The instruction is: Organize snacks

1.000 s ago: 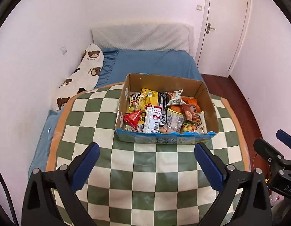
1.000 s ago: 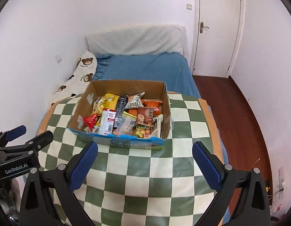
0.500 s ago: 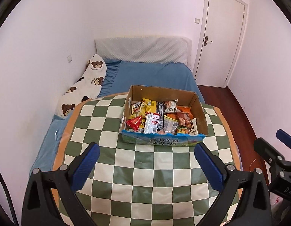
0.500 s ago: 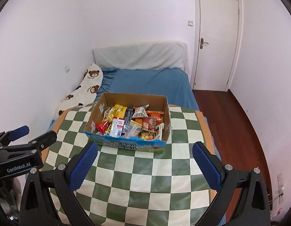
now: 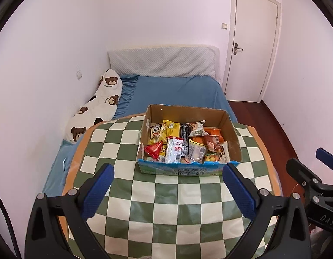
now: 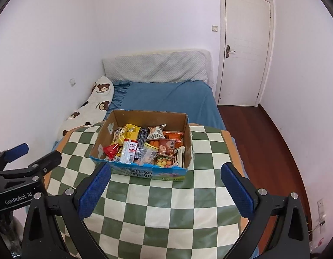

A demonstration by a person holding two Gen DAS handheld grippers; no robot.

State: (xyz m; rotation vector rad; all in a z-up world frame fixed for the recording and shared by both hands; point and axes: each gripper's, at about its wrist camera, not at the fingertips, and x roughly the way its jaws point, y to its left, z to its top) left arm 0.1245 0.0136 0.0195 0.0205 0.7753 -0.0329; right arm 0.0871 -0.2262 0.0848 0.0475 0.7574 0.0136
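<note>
The left gripper (image 5: pixel 168 188) is hovering over the near part of the green-and-cream checked tabletop (image 5: pixel 166 211), its blue-padded jaws standing wide apart and holding nothing. Off to the left of those jaws, a long white bolster pillow printed with brown bears (image 5: pixel 97 105) is lying along the wall on the blue-sheeted bed (image 5: pixel 175 92). Straight ahead of the jaws and between their tips, the open cardboard box with a blue printed front (image 5: pixel 181 170) is sitting on the tabletop, well clear of both pads. It is filled with snack packets: a red triangular foil packet (image 5: pixel 154 150) at the left, a white carton with a red label (image 5: pixel 175 152) just beside it, yellow bags (image 5: pixel 164 129) behind, and orange packets (image 5: pixel 211 140) toward the right.

The right gripper (image 6: pixel 165 187) is hanging just beside the left one, also over the near tabletop, with its jaws spread wide and empty. From its camera the box (image 6: pixel 144 172) is lying ahead of the jaws, nearer the left pad than the right. Beyond the right jaw, a white door with a metal handle (image 6: pixel 244 49) is standing shut above the dark red wooden floor (image 6: pixel 263 133).
</note>
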